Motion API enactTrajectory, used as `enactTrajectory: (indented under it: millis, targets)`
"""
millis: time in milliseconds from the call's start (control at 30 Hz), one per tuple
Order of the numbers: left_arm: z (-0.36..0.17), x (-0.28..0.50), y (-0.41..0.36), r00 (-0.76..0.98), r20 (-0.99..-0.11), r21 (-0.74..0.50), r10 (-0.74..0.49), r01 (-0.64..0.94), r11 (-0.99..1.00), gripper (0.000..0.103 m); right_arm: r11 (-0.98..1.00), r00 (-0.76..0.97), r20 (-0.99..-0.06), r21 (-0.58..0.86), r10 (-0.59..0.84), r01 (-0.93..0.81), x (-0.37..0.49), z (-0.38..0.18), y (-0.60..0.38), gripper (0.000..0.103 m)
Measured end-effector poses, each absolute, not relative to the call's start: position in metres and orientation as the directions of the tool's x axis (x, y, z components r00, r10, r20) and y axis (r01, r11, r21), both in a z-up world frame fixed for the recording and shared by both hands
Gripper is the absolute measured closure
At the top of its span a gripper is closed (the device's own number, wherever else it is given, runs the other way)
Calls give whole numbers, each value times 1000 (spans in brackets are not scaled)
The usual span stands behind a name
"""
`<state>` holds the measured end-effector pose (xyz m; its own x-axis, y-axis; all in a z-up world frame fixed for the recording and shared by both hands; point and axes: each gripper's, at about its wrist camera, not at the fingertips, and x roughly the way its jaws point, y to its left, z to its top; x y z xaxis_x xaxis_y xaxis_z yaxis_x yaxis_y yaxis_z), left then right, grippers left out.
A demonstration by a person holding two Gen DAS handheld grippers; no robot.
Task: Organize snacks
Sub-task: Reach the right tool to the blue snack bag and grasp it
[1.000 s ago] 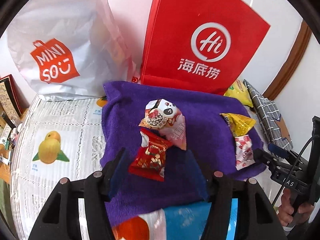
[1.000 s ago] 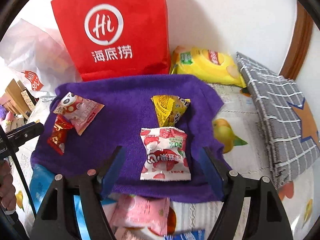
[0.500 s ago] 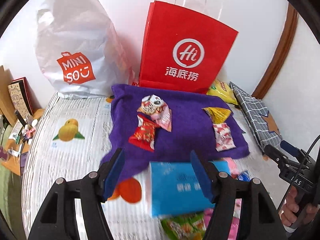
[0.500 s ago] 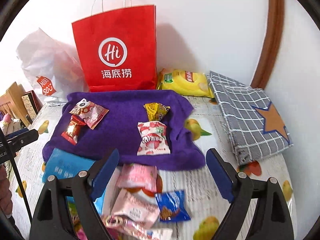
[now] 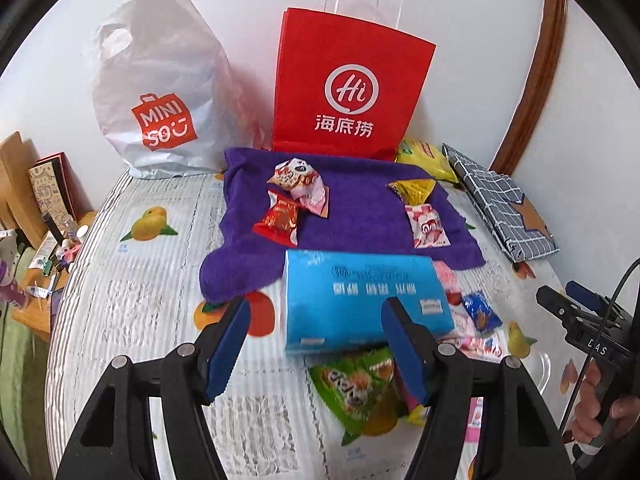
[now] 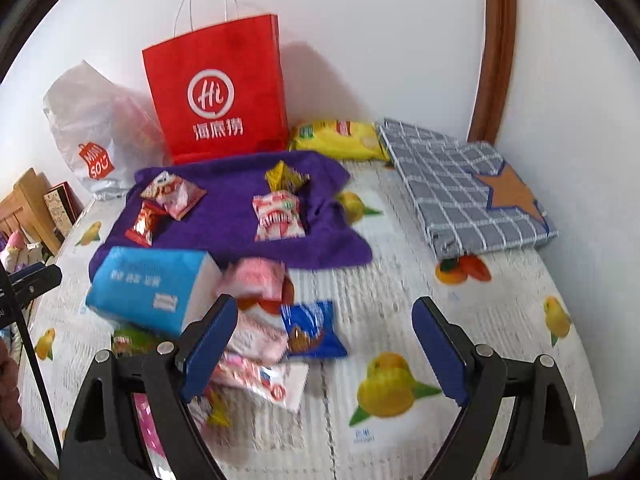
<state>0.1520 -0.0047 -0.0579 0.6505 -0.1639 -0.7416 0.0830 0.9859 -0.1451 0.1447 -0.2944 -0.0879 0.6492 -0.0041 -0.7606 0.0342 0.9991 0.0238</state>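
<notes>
Both hand-held grippers have drawn back from the purple towel (image 5: 360,216) since the earlier frames, so your unsorted heap now shows below it.

Item, sorted: four snack packets on the towel, in two pairs. Panda packet (image 5: 298,178) partly overlaps the red packet (image 5: 278,220) at the left; yellow packet (image 5: 414,190) touches the strawberry packet (image 5: 428,226) at the right.

Item, unsorted: blue tissue pack (image 5: 360,304) lying over the towel's near edge; green packet (image 5: 360,388) partly under it; pink packets (image 6: 256,308) and small blue packet (image 6: 312,330) just beside it on the fruit-print cover (image 5: 132,304).

Item, surroundings: red paper bag (image 5: 352,88), white plastic bag (image 5: 160,92), yellow chip bag (image 6: 336,138), checked folded cloth (image 6: 460,188).

Progress, by judgement: about half done; the near heap is left.

Your left hand-held gripper (image 5: 316,344): jaws apart, nothing between them, touching nothing. Your right hand-held gripper (image 6: 324,344): jaws wider, empty, above the heap.
</notes>
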Motion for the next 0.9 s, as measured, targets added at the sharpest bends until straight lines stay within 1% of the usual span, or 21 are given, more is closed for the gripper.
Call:
enactTrajectory:
  millis: [133,200,300,467,600,733,900]
  targets:
    - [-65,148,-1,640,-752,-153,-159,66,986,37,999,635,-772,12,-11,32,141,-101,-299,16]
    - [-70,149,2,630,-759,-160,-163,61,985,37,999,623,-782,16,-4,28,141,-109,-301,19]
    - [-75,153,3,617,-770,-164,-162,53,985,37,999,601,-799,36,20,15,144,-121,-303,25]
    - [-78,159,3,615,-773,-154,-155,55,987,37,999,568,-822,49,39,2,156,-140,-303,42]
    - [-81,167,3,609,-777,-148,-155,63,987,37,997,550,-832,80,74,-13,169,-151,-302,44]
    - [-85,174,3,613,-774,-153,-162,67,986,37,997,529,-845,67,77,-39,183,-162,-294,46]
    - [-90,183,3,599,-781,-173,-177,65,983,37,997,498,-864,58,77,-53,195,-175,-289,47]
